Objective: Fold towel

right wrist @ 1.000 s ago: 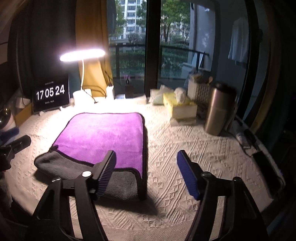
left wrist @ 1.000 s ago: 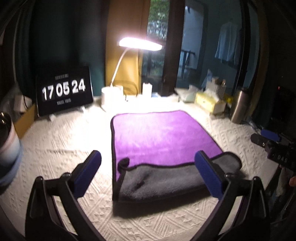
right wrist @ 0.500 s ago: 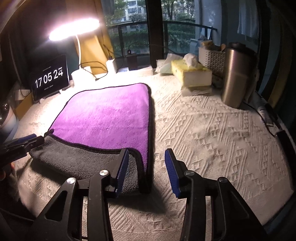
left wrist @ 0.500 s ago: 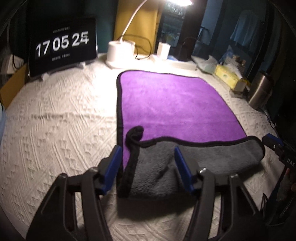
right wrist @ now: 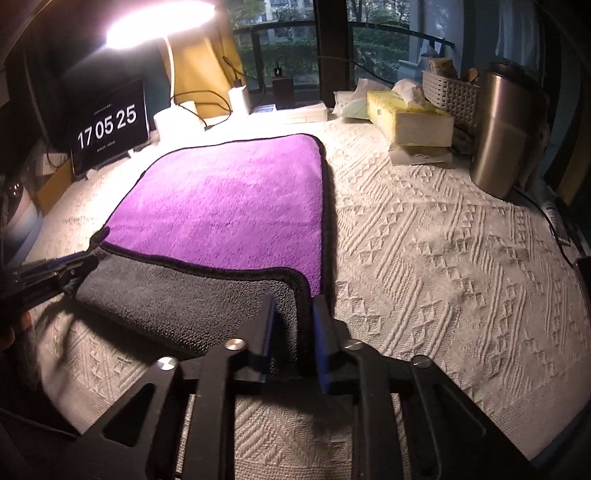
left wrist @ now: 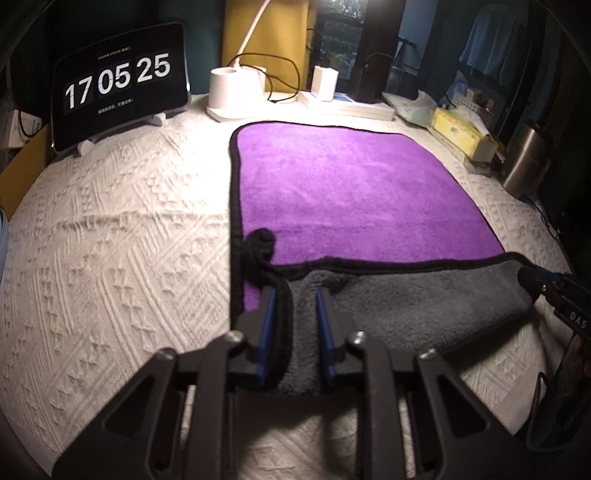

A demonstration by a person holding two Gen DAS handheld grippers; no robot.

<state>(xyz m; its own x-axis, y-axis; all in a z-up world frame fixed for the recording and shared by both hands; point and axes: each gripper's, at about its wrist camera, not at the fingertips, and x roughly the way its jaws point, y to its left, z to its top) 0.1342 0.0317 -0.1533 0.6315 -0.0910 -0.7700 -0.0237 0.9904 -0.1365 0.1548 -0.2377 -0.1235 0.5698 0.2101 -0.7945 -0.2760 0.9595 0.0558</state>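
Gripping the towel [left wrist: 354,192], my left claw [left wrist: 293,299] clamps its 7 o'clock corner. My right claw [right wrist: 293,306] pinches the 5 o'clock corner.

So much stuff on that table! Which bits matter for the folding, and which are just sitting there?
For the job:
towel
left gripper
right gripper

Just lying about:
clock
lamp
tissue box
steel flask
white basket
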